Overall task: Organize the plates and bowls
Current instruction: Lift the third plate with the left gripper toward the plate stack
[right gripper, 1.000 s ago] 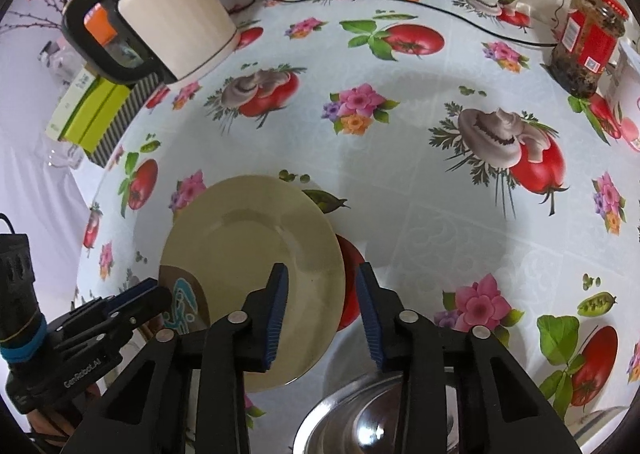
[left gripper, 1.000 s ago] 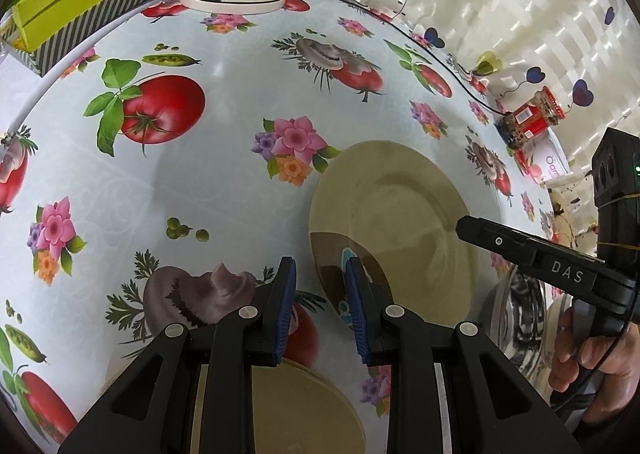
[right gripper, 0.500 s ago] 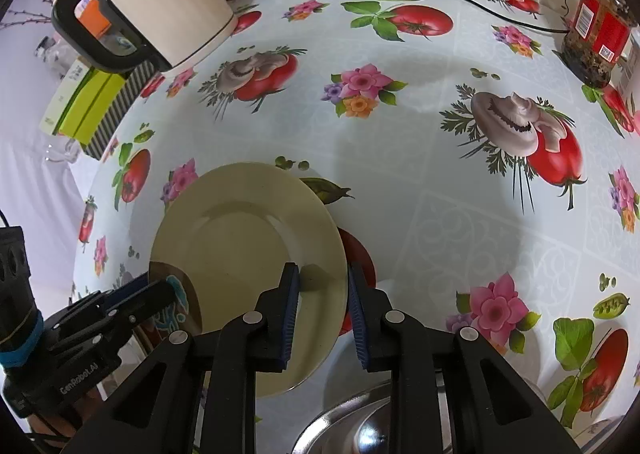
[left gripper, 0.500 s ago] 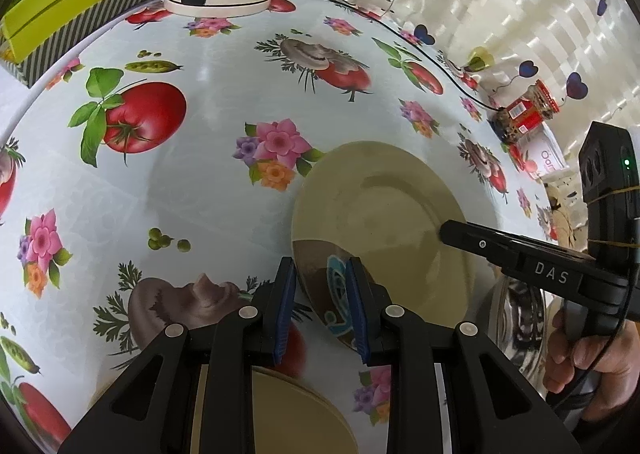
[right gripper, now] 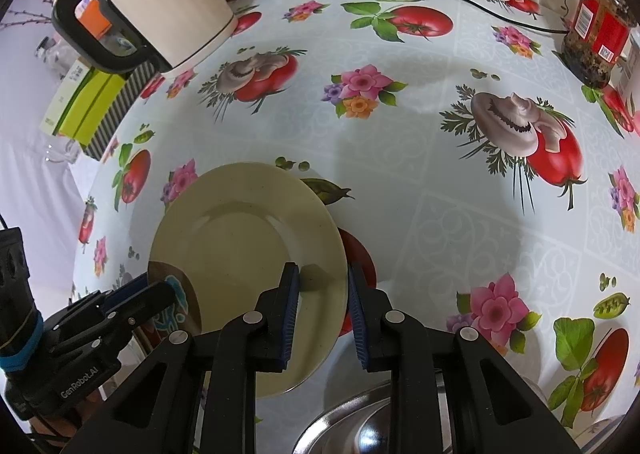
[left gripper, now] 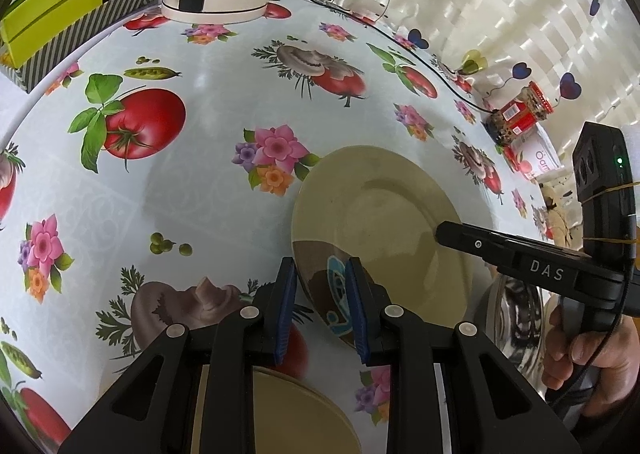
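Biggest risk here, I'd say, is the plate [right gripper: 244, 254] slipping or twisting, because two grippers are pinching one glazed rim from opposite sides and neither has much of a bite. If one hand lifts or tilts before the other, the plate could pivot out of the looser grip and clatter onto the table [left gripper: 200, 182], or knock the steel bowl [right gripper: 360, 426] sitting right under the right gripper [right gripper: 323, 314]. The left gripper [left gripper: 321, 310] looks like the weak link: its jaws are fairly wide and closing a touch, straddling the brown patterned edge [left gripper: 320, 274], and I can't tell if both pads really press on it. The right one is narrowed down onto the rim, which sits between its pads with the right pad looking a hair off the edge, so I'd call that a grip but not a confident one. Placement-wise, in the right wrist view the plate spreads toward 10 o'clock from the fingertips, with the left gripper coming in at 8. In the left view it fans out toward 1 o'clock. There's also a second plate [left gripper: 288, 414] under the left gripper at 6 o'clock.
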A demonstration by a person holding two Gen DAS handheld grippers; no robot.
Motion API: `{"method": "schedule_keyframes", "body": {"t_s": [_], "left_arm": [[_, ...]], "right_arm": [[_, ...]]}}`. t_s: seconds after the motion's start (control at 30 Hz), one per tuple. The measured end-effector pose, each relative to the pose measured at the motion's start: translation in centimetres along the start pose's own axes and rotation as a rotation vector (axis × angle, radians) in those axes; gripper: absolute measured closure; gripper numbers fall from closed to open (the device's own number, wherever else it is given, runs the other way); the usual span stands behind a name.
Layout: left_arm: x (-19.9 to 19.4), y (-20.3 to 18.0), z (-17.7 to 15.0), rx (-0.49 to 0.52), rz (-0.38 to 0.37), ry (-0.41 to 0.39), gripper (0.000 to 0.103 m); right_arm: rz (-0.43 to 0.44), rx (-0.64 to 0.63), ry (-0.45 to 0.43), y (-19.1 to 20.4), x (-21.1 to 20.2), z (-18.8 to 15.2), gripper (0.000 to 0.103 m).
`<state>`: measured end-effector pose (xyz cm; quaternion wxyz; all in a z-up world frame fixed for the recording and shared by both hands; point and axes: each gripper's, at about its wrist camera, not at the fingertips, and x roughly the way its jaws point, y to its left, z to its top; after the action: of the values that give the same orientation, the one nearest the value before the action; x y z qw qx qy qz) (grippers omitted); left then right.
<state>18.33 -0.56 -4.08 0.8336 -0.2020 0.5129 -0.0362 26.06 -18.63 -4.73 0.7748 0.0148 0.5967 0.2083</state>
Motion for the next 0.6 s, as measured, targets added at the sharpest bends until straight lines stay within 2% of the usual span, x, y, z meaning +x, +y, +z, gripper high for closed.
{"method": "schedule_keyframes", "body": {"t_s": [0.6], "left_arm": [[-2.2, 0.4, -0.1, -0.001, -0.003, -0.038, 0.077]], "right_arm": [[0.012, -0.017, -0.03, 0.9, -1.3, -0.3, 0.08]]}}
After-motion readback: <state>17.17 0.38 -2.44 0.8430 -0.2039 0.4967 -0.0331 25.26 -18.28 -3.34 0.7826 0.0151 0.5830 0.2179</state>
